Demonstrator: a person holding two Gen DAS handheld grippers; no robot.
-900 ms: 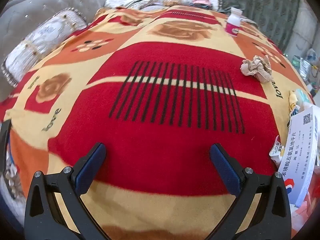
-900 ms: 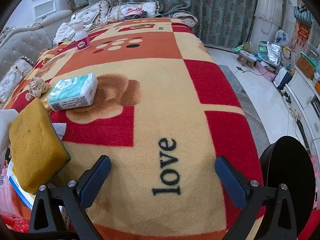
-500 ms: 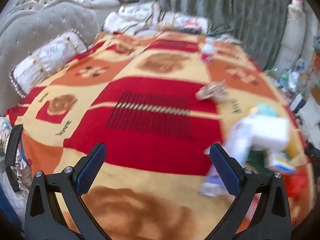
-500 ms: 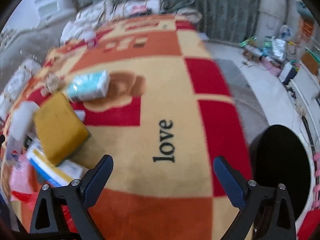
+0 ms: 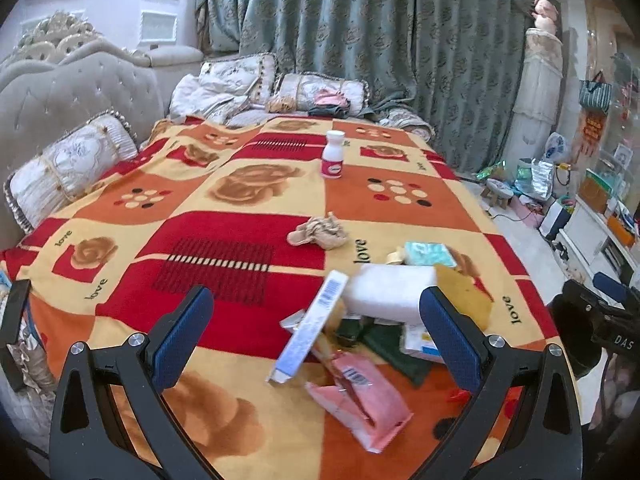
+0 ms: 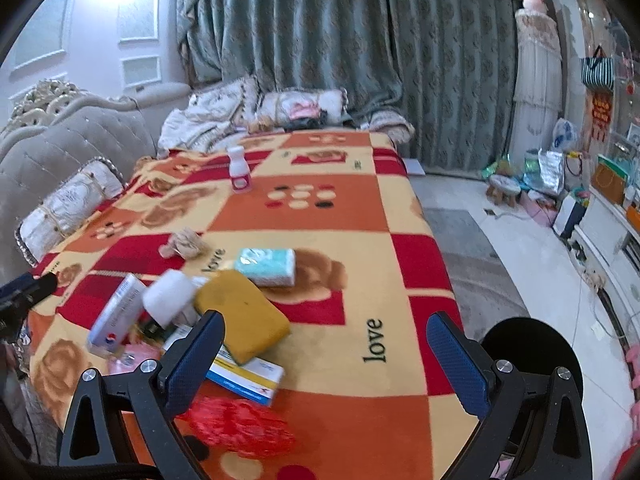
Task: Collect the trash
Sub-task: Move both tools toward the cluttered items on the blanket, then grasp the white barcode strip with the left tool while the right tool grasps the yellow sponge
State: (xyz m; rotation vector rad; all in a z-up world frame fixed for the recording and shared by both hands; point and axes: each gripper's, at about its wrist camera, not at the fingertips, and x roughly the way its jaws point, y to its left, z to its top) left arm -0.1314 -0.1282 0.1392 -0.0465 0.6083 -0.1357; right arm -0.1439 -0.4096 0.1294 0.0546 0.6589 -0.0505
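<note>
Bedroom: patterned red, orange and cream blanket [image 5: 248,200] over a bed, grey-green curtains [image 5: 380,40] behind, tufted headboard [image 5: 72,92] to the left.

Left gripper [image 5: 316,332]: jaws spread wide, nothing between them, held above the blanket's near edge. Right gripper [image 6: 326,358]: jaws likewise wide apart and empty.

Trash, clustered just ahead of the left gripper toward its right finger:
- white foam block [image 5: 390,290], resting atop the pile;
- long white carton [image 5: 308,328], tilted, leaning on the pile;
- pink packet [image 5: 360,396], nearest, between the left gripper's fingers;
- yellow sponge [image 6: 242,314], just ahead of the right gripper's left finger, lying on a blue-and-white box [image 6: 246,376];
- red plastic bag [image 6: 240,426], closest to the right gripper.

Farther ahead: teal tissue pack [image 6: 266,266], beyond the sponge; crumpled brown paper [image 5: 318,232], apart from the pile; white bottle with pink label [image 5: 333,155], upright, well beyond all else.
</note>
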